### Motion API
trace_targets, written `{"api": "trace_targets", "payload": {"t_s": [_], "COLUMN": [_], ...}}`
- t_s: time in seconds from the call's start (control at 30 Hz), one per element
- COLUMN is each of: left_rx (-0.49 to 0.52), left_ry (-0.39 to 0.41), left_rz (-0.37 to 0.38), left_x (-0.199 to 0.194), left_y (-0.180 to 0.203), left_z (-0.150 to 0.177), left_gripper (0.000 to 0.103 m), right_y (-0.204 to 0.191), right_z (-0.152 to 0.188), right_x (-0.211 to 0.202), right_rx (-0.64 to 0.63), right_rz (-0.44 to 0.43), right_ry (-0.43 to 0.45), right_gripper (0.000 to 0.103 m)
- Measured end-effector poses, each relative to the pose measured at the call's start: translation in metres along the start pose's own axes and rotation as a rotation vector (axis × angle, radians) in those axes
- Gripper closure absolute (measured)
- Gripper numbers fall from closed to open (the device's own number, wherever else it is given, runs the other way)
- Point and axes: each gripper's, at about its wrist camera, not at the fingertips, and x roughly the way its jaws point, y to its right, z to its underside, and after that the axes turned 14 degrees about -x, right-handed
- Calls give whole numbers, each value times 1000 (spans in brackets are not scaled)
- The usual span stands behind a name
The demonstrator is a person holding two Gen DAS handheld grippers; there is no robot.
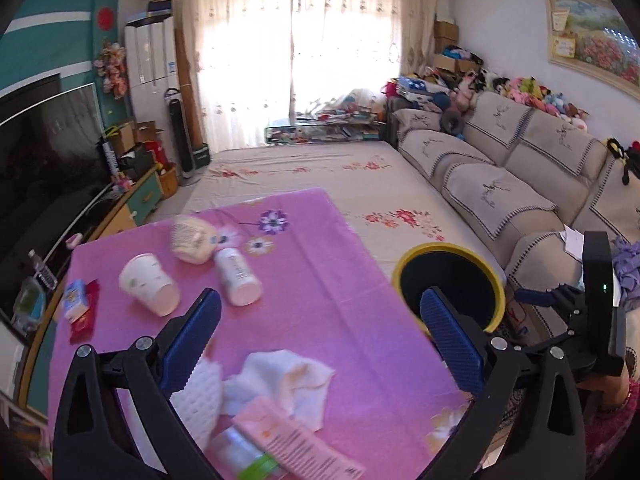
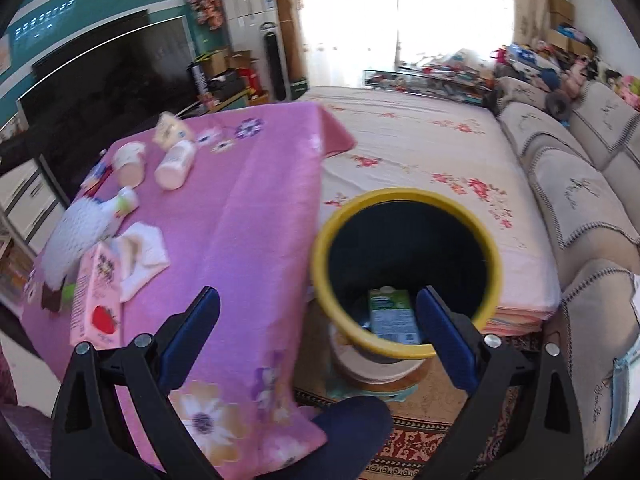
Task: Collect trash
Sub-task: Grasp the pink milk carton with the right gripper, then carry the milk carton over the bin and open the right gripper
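A pink-clothed table [image 1: 320,272] carries the trash: a paper cup [image 1: 148,280] on its side, a white bottle [image 1: 238,276], a snack bag [image 1: 192,240], a crumpled tissue [image 1: 288,376], a white foam net [image 1: 196,392], a pink strawberry carton [image 2: 98,296] and small wrappers [image 1: 80,308]. To the table's right stands a yellow-rimmed bin [image 2: 400,196] with a green carton [image 2: 390,316] lying inside. My left gripper [image 1: 320,312] hangs open and empty above the table's right part, near the tissue. My right gripper [image 2: 318,300] is open and empty over the bin's near rim.
The bin stands on a round stool [image 2: 376,372] on a patterned rug. A flowered mattress [image 2: 420,140] lies behind it and a beige sofa [image 1: 500,184] runs along the right. A TV [image 1: 44,152] and low cabinet line the left wall. A person's dark-clothed knee [image 2: 352,428] is below.
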Motion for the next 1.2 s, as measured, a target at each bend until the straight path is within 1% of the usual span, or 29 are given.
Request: {"api": "trace_targets", "payload": {"t_s": [0.07,0.13,0.23,0.27,0.33,0.4,0.47,0.53,0.57,0.6,0.73,0.77,0.8,0.83,0.87,0.97,1.2], "left_rx": [-39,-80,-150,-171,-212,-241,-255,-256,-254,-253,-258,-256,-254,-251,-249,-246,-228], "left_ry": [22,33,27,25,19,13,8,-2,-7,-11,-26,-27,-26,-25,-24,-22,-26], "left_rz": [-72,-126,-177,-190,-203,-196,-192,-186,-181,-178,-167,-165,-164,-163,-162,-165,-154], "left_x": [-20,-35,-46,-48,-52,-56,-57,-56,-55,-54,-49,-49,-49,-50,-50,-48,-45], "left_y": [-37,-70,-110,-120,-140,-155,-161,-156,-156,-156,-153,-152,-150,-148,-147,-146,-137], "left_z": [5,14,29,33,43,51,59,65,68,70,74,75,77,78,77,77,77], "left_gripper": [5,5,5,5,5,5,5,5,5,5,5,5,5,5,5,5,5], "right_y": [-41,-79,-125,-139,-163,-178,-184,-187,-186,-188,-190,-189,-189,-188,-187,-184,-166], "right_z": [-6,-12,-19,-21,-23,-20,-15,-10,-9,-7,-5,-5,-5,-5,-5,-4,-7], "right_x": [6,8,6,6,10,16,26,34,38,42,51,52,52,52,52,47,15], "right_rx": [-68,-119,-181,-201,-236,-283,-296,-293,-292,-292,-301,-299,-299,-301,-300,-293,-264], "right_rz": [-102,-190,-274,-293,-301,-283,-261,-240,-237,-235,-210,-209,-206,-197,-190,-206,-204], "right_ry": [8,21,50,57,52,24,-3,-27,-37,-43,-53,-52,-50,-47,-42,-34,41], "right_gripper": [9,10,13,15,19,30,30,30,31,35,38,46,59,65,65,66,66]}}
